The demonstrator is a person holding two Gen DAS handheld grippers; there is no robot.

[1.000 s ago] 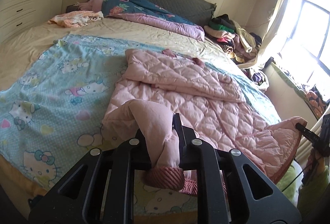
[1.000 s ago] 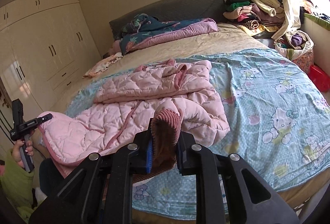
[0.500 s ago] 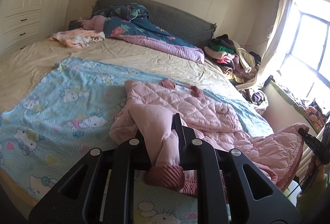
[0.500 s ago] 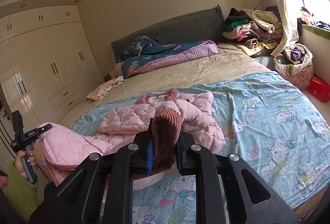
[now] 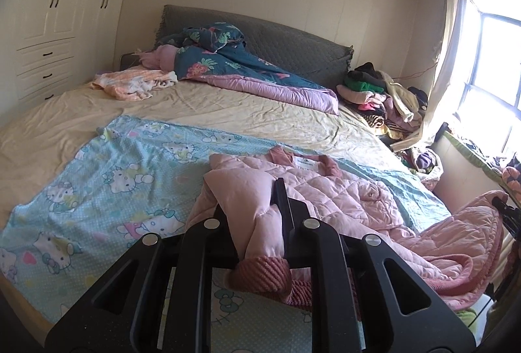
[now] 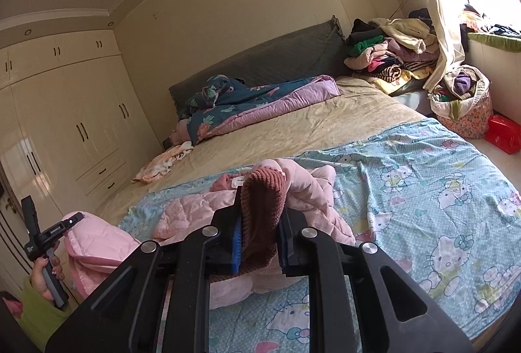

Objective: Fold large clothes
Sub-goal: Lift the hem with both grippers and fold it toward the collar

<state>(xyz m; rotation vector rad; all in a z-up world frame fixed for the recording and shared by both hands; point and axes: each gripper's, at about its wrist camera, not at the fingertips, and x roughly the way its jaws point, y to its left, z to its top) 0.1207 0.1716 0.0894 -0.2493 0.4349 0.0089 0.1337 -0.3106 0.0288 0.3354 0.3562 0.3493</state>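
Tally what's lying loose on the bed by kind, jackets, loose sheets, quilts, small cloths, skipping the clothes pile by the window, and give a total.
Pink quilted jacket: 1
Blue cartoon sheet: 1
Floral quilt: 1
Peach cloth: 1
Total: 4

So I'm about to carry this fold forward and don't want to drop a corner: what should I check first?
1. Left gripper clamped on the pink jacket: ok.
2. Right gripper clamped on the ribbed cuff: ok.
3. Jacket's collar end lying on the cartoon-cat sheet: ok.
4. Sheet ahead of the jacket free of other items: ok.
5. Jacket lying smooth: not ok, bunched.
6. Lifted edges level with each other: cannot tell.
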